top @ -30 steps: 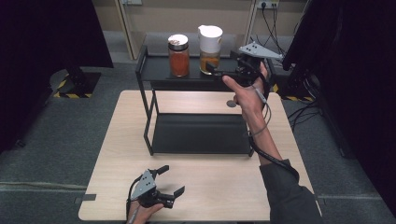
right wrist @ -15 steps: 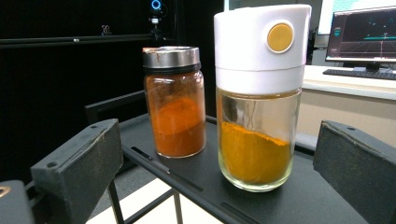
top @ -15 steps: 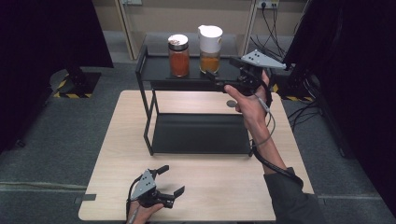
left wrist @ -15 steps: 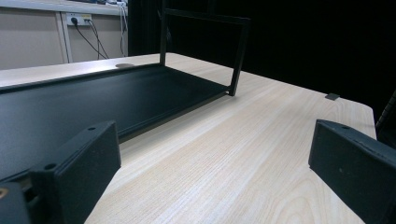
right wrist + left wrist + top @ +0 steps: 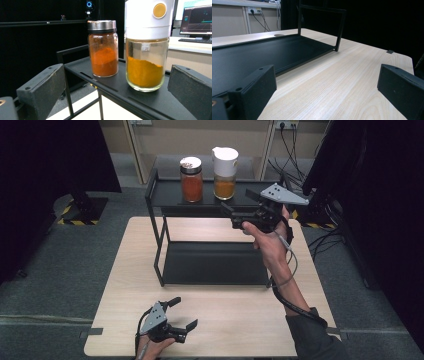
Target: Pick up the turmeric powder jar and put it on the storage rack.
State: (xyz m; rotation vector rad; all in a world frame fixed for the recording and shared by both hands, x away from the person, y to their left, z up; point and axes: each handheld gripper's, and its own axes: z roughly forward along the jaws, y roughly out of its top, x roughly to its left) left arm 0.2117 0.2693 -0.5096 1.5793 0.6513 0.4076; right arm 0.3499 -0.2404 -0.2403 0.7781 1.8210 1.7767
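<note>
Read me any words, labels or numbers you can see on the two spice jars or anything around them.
No readable text.
Steel-lidded jar: no label.
White-capped jar: a plain yellow dot and a small blank sticker.
Computer screen: markings too small and blurred to read.

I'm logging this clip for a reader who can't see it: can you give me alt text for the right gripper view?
Two glass jars stand side by side on the top shelf of a black metal rack, between the open right gripper's jaws: a white-capped jar of yellow powder nearer, and a metal-lidded jar of orange-red powder farther back. A computer monitor glows behind.
</note>
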